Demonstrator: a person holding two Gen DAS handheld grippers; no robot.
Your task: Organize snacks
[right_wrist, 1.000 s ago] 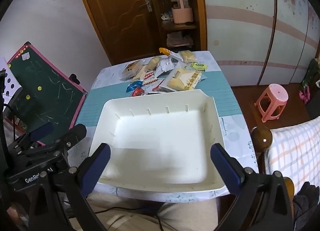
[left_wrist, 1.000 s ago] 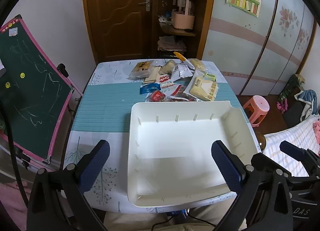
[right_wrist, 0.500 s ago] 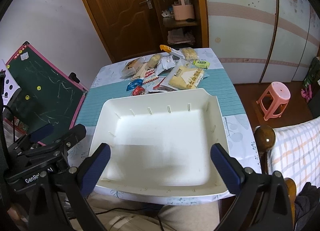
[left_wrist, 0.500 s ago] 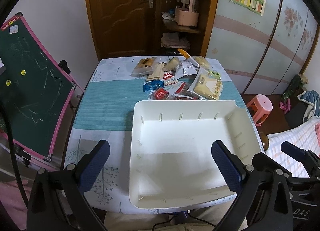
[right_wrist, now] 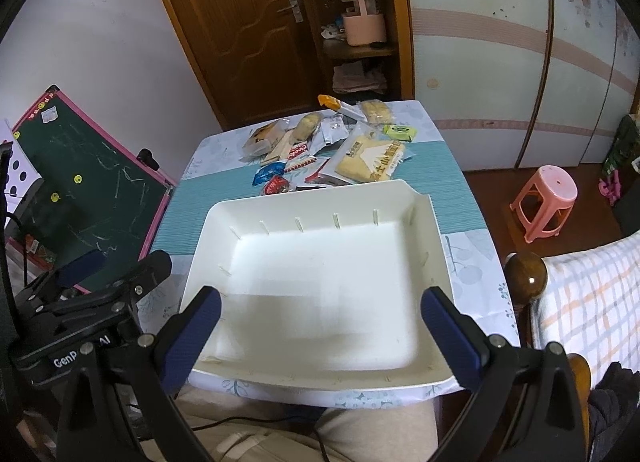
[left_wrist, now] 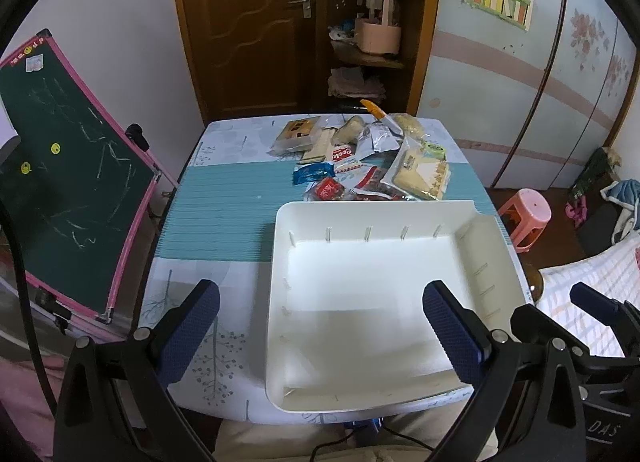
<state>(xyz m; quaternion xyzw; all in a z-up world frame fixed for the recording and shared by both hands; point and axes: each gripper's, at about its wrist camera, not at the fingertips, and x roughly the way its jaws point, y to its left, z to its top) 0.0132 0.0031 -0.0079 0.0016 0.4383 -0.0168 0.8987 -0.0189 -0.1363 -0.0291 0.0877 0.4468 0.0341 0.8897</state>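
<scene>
Left wrist view has the left gripper spread wide, its blue-padded fingers holding nothing and hovering above the near end of the table. Between them lies the white tray, bare inside, with small slots along its walls, sitting on the near right part of the tabletop. Just beyond the tray's far rim is the pile of snacks: a large yellow cake packet nearest the rim on the right, a small red packet and a blue one to its left, and paler bags heaped farther back. A green chalkboard with a pink frame leans to the left of the table.

From the right wrist camera, the right gripper is likewise fully parted and holds nothing, poised over the tray's near edge. The left gripper's black body shows at lower left. A pink stool stands on the floor to the right, well apart from the table.
</scene>
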